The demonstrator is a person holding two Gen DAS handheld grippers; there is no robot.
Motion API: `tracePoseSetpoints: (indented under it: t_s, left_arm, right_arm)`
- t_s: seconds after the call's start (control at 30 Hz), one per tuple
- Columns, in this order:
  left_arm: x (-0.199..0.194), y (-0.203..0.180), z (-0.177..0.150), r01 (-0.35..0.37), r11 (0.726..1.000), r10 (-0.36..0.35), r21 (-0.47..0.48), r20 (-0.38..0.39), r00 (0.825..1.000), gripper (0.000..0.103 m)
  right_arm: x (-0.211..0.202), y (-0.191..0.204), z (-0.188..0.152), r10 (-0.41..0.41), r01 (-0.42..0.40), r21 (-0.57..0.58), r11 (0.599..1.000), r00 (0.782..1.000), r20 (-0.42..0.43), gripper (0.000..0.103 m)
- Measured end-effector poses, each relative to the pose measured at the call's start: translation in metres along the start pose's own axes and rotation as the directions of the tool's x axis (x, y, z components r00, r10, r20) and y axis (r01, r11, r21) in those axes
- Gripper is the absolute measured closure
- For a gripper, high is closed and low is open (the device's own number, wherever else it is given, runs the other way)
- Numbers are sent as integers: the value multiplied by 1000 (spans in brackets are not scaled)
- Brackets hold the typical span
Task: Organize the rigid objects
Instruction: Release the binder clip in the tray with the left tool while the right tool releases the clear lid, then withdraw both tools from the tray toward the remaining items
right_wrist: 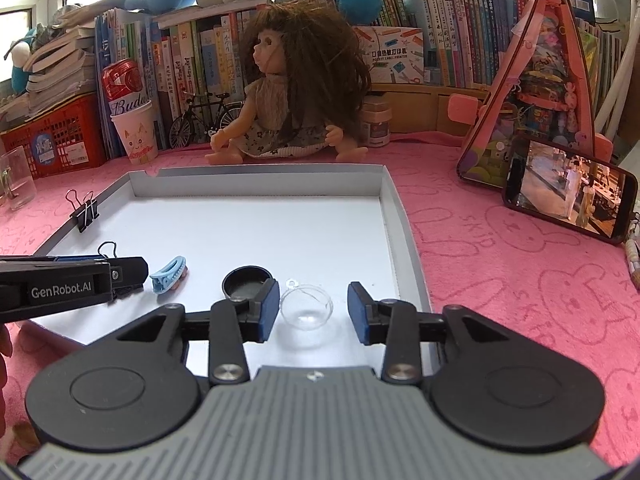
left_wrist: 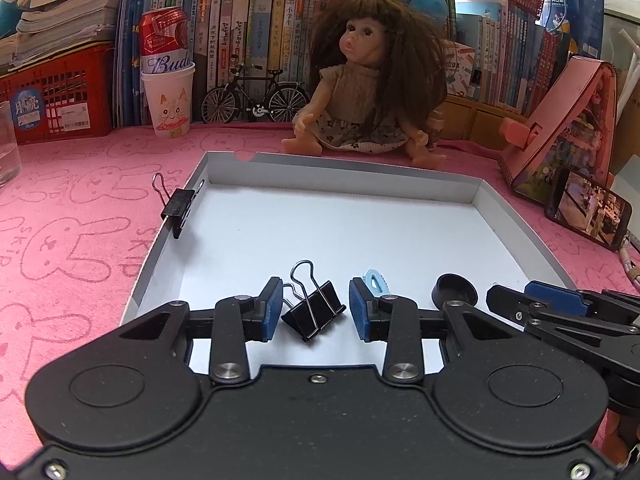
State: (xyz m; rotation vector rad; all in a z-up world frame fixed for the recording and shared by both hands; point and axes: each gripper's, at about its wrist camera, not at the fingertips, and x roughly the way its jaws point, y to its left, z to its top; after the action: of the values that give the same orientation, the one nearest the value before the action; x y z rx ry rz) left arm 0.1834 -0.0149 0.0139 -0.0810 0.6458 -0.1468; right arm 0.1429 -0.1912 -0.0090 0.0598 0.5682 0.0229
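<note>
A shallow white tray (left_wrist: 320,220) lies on the pink cloth. My left gripper (left_wrist: 316,312) stands open over its near part, and a black binder clip (left_wrist: 314,310) lies on the tray floor between the blue pads with small gaps either side. A second binder clip (left_wrist: 178,210) is clamped on the tray's left wall. My right gripper (right_wrist: 314,312) is open around a small clear dish (right_wrist: 306,310), which rests on the tray (right_wrist: 280,224) apart from the right pad. A blue hair claw (right_wrist: 170,274) and a black round cap (right_wrist: 246,282) lie to the dish's left.
A doll (left_wrist: 360,92) sits just behind the tray. A paper cup holding a red can (left_wrist: 168,92), a model bicycle (left_wrist: 254,98) and a red basket (left_wrist: 56,96) stand back left. A phone (right_wrist: 568,192) leans on a pink toy house (right_wrist: 532,92) at the right. A glass (right_wrist: 16,178) stands far left.
</note>
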Motion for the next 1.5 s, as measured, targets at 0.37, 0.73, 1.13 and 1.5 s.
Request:
tracePoseSetpoints:
  t_s: [0.37,0.73,1.13,1.5]
  left_arm:
    - [-26,-4,-2,11,1000,-12,15,45,999,43]
    - [-62,-10,-11,53,997,-58,50,99,993,26]
    - [-94,-11,-32,69,995,-77,69,117,990,24]
    - [-120,-4,-59,64,995,-73,78,125,989,24]
  right_arm:
    - [-20,-8,0,-13,13,17,1000,999,36,35]
    - [-52,-12,-4,16,-19,34,999,996,93,21]
    - [-82,-8,-20,31,-33,13,999,992,125,15]
    - [-99,-4,-44,34,-31,-23,999,990,135,13]
